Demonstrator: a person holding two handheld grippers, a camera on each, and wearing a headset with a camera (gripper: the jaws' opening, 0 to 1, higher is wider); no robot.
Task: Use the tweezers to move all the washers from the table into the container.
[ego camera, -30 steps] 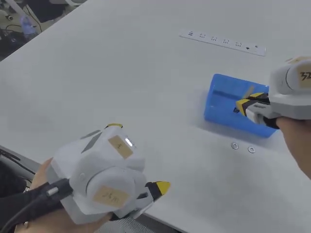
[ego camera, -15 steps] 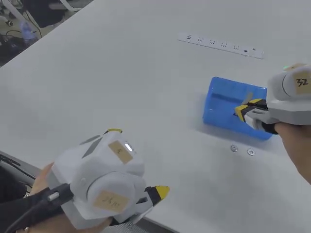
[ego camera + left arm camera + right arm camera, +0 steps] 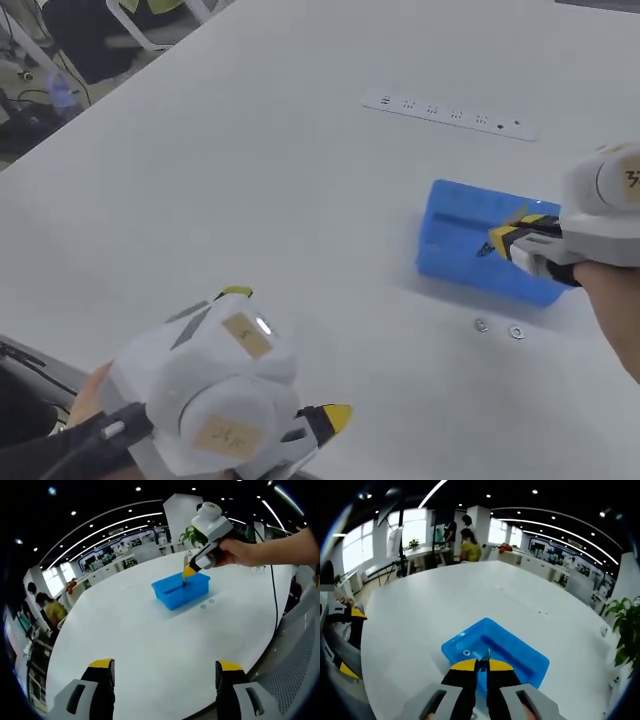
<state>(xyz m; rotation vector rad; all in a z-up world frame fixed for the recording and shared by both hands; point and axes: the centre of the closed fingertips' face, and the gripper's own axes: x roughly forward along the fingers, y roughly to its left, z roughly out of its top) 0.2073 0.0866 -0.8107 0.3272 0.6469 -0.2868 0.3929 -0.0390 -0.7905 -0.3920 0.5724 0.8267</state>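
A blue container (image 3: 470, 215) stands on the white table (image 3: 250, 200). My right gripper (image 3: 500, 243) hovers over it, shut on thin tweezers (image 3: 486, 655) whose tips point into the container (image 3: 520, 655). One washer (image 3: 466, 653) lies on the container's floor. Two washers (image 3: 481, 325) (image 3: 516, 331) lie side by side on the table just in front of the container. My left gripper (image 3: 283, 353) is open and holds nothing, near the table's front edge, far from the container (image 3: 180, 591). From there the right gripper (image 3: 187, 572) shows above the container, with both table washers (image 3: 202, 606) beside it.
A white power strip (image 3: 450, 115) lies flat beyond the container. The table's front edge runs under the left gripper, with a mesh chair (image 3: 300, 645) beside it. People (image 3: 467, 542) sit at desks far behind.
The head camera has tilted, shifting the whole picture down. The right gripper stays over the container with the tweezers, and the left gripper holds its place.
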